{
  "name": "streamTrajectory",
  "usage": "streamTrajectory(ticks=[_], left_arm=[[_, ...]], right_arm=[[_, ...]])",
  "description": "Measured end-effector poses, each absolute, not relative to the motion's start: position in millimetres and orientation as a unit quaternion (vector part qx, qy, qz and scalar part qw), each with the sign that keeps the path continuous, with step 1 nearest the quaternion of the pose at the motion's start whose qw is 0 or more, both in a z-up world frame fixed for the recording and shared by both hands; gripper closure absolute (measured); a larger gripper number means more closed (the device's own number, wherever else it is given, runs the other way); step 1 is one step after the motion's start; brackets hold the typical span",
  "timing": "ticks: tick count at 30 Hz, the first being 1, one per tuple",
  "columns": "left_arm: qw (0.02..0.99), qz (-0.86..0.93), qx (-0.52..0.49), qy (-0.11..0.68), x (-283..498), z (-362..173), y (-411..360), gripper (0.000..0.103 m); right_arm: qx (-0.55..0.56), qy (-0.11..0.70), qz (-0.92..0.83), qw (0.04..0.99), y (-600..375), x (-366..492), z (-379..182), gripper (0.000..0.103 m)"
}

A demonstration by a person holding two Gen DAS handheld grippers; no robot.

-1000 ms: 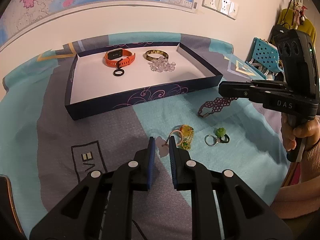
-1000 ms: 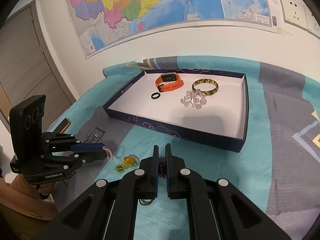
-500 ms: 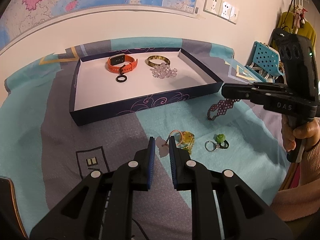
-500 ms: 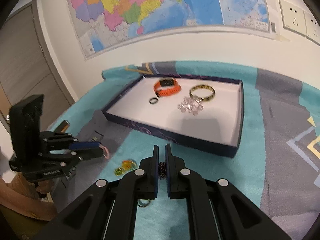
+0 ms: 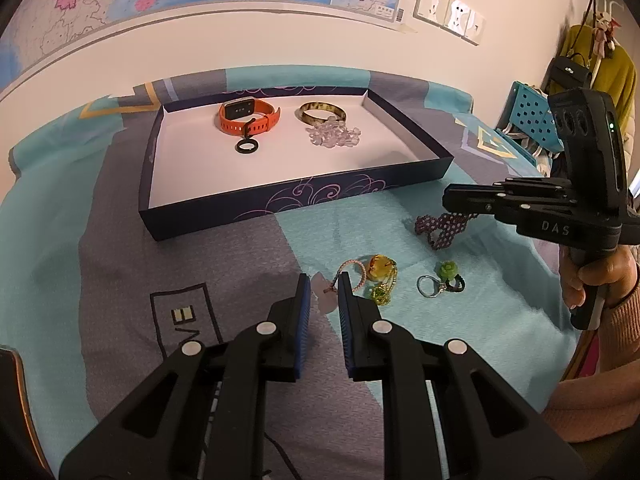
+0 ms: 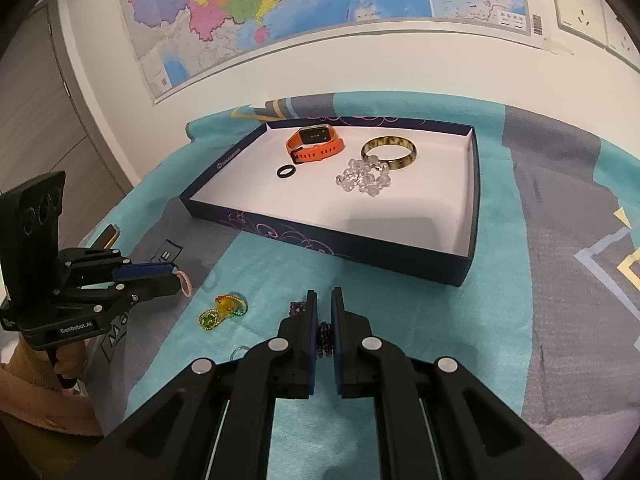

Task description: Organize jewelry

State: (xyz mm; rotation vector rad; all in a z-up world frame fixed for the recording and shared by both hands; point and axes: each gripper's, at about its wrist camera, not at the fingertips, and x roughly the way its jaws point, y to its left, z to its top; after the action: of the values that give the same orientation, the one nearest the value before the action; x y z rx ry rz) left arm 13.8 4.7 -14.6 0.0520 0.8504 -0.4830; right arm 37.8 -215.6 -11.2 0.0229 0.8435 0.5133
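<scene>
A dark blue tray (image 5: 256,210) (image 6: 360,254) holds an orange watch (image 5: 248,118) (image 6: 316,144), a black ring (image 5: 245,146), a gold bangle (image 5: 322,112) (image 6: 390,153) and a clear bead bracelet (image 5: 334,136) (image 6: 364,178). My right gripper (image 6: 324,304) (image 5: 450,202) is shut on a dark purple beaded bracelet (image 5: 442,229) (image 6: 324,338), held above the cloth in front of the tray. My left gripper (image 5: 322,286) (image 6: 176,276) is shut on a pink cord bracelet (image 5: 352,276) (image 6: 186,282) with a pale charm (image 5: 322,292).
On the teal and grey cloth (image 5: 120,264) lie an amber and green pendant (image 5: 382,276) (image 6: 224,310) and a keyring with a green flower (image 5: 442,278). A wall with a map and sockets (image 5: 450,14) stands behind. A blue perforated basket (image 5: 532,118) is at the right.
My right gripper has lifted the purple bracelet off the cloth and carried it toward the tray. My left gripper has risen a little with the pink bracelet.
</scene>
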Motion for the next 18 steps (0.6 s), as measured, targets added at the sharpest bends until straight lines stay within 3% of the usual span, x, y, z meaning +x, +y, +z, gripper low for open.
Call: streamTrajectory(ticks=[16, 18], left_arm=[[0.881, -0.23, 0.023, 0.412, 14, -17, 7, 0.088], [0.881, -0.23, 0.023, 0.413, 14, -17, 6, 0.088]], right_arm=[[0.027, 0.403, 0.239, 0.883, -226, 38, -9, 0.097], [0.022, 0.415, 0.226, 0.881, -226, 40, -15, 0.092]])
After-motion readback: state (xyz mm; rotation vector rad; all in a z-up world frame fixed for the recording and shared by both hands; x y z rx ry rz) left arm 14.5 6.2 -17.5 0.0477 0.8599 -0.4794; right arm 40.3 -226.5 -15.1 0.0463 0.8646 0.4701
